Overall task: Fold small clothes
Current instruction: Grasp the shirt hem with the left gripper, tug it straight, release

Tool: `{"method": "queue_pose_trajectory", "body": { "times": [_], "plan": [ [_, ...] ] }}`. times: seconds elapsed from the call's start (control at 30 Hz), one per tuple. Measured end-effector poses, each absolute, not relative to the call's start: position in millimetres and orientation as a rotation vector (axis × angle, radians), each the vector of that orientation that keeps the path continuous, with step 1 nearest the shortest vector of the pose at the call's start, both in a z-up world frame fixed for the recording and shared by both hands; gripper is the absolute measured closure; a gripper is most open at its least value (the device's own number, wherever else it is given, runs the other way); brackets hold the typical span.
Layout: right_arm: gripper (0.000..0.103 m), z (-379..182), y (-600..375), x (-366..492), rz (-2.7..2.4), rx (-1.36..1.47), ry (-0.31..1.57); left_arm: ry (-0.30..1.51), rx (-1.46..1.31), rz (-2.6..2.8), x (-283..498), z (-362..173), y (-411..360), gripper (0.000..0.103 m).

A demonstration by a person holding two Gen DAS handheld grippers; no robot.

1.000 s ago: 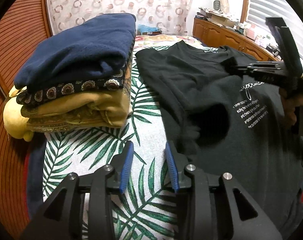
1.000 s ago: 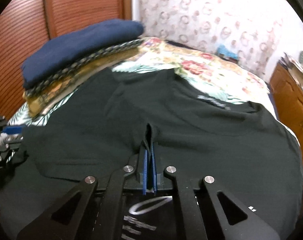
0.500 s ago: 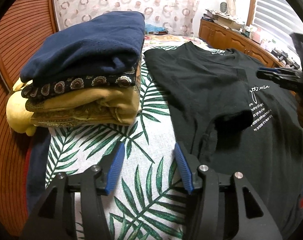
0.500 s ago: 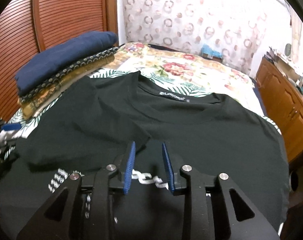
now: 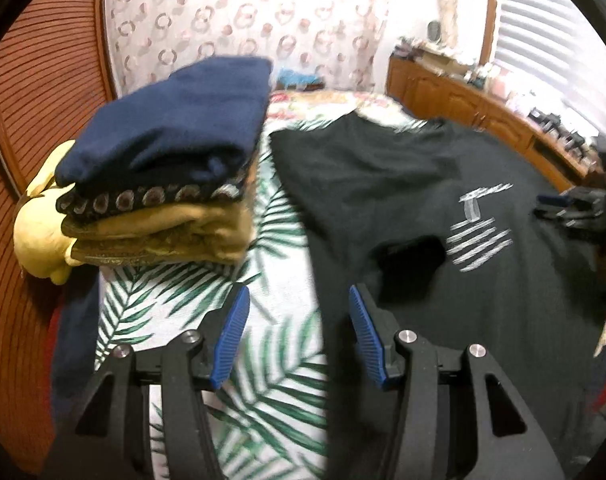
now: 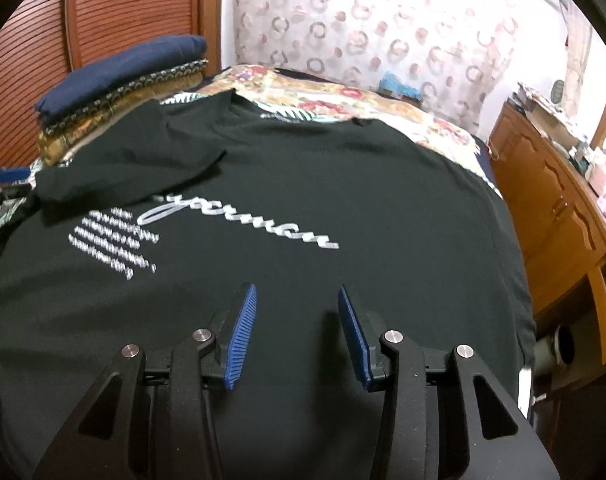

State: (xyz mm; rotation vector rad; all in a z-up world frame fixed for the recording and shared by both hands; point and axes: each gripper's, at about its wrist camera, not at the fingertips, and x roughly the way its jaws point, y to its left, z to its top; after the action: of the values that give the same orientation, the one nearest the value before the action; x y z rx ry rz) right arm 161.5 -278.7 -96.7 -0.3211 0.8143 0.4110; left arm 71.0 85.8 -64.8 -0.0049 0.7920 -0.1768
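My right tool (image 6: 297, 334) hangs empty over the black T-shirt (image 6: 303, 184), jaws opening; my left tool (image 5: 299, 338) stands half-wide, empty, over the bed (image 5: 279, 280). One sleeve (image 6: 131, 178) lies folded inward, so I judge the other sleeve comes next. I count one shirt spread flat and one stack (image 5: 163, 176) of four folded pieces beside it.

Warm indoor light, brightest from the slatted window (image 5: 551, 52) at upper right (nearly blown out). Heavy fisheye bending and black vignette at corners. Motion blur across both views, smearing the white print (image 6: 239, 224) on dark fabric.
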Motion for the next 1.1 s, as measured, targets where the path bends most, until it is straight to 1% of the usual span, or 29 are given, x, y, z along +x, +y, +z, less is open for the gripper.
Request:
{"method": "queue_pose_trajectory", "body": {
  "times": [0.1,0.17,0.2,0.27,0.33,0.37,0.53,0.7,0.8,0.83,0.87,1.1],
  "plan": [
    [0.060,-103.7,-283.3,160.7,0.402,-0.316,0.829,0.755,0.002,-0.219,59.1,-55.6,71.4,0.052],
    [0.055,-105.3,-286.3,160.7,0.396,-0.301,0.830,0.751,0.018,-0.253,54.5,-54.2,59.7,0.053],
    [0.054,-105.9,-286.8,162.0,0.397,-0.294,0.833,0.754,0.024,-0.269,53.3,-54.2,54.3,0.053],
    [0.049,-106.3,-289.0,163.9,0.393,-0.280,0.840,0.759,0.030,-0.306,53.0,-55.5,42.8,0.057],
    [0.046,-107.4,-292.7,166.8,0.396,-0.251,0.852,0.770,0.036,-0.331,56.1,-58.7,34.3,0.060],
    [0.044,-107.7,-295.0,168.3,0.401,-0.233,0.859,0.776,0.036,-0.337,58.6,-60.5,30.8,0.065],
    [0.043,-107.8,-296.4,166.7,0.395,-0.234,0.856,0.823,0.022,-0.366,79.0,-71.6,15.5,0.068],
    [0.042,-108.6,-298.7,166.3,0.396,-0.227,0.857,0.837,0.042,-0.370,90.9,-75.6,4.1,0.075],
    [0.042,-108.5,-299.2,166.4,0.396,-0.228,0.857,0.844,0.048,-0.373,94.4,-77.1,0.4,0.086],
    [0.042,-108.5,-299.1,166.4,0.396,-0.227,0.857,0.848,0.051,-0.375,94.6,-77.8,-0.8,0.093],
    [0.042,-108.5,-298.9,166.4,0.396,-0.228,0.857,0.852,0.052,-0.376,94.3,-78.0,-1.5,0.097],
    [0.042,-108.5,-299.0,166.4,0.395,-0.228,0.857,0.840,0.003,-0.436,76.7,-61.2,-8.5,0.097]
  ]
}}
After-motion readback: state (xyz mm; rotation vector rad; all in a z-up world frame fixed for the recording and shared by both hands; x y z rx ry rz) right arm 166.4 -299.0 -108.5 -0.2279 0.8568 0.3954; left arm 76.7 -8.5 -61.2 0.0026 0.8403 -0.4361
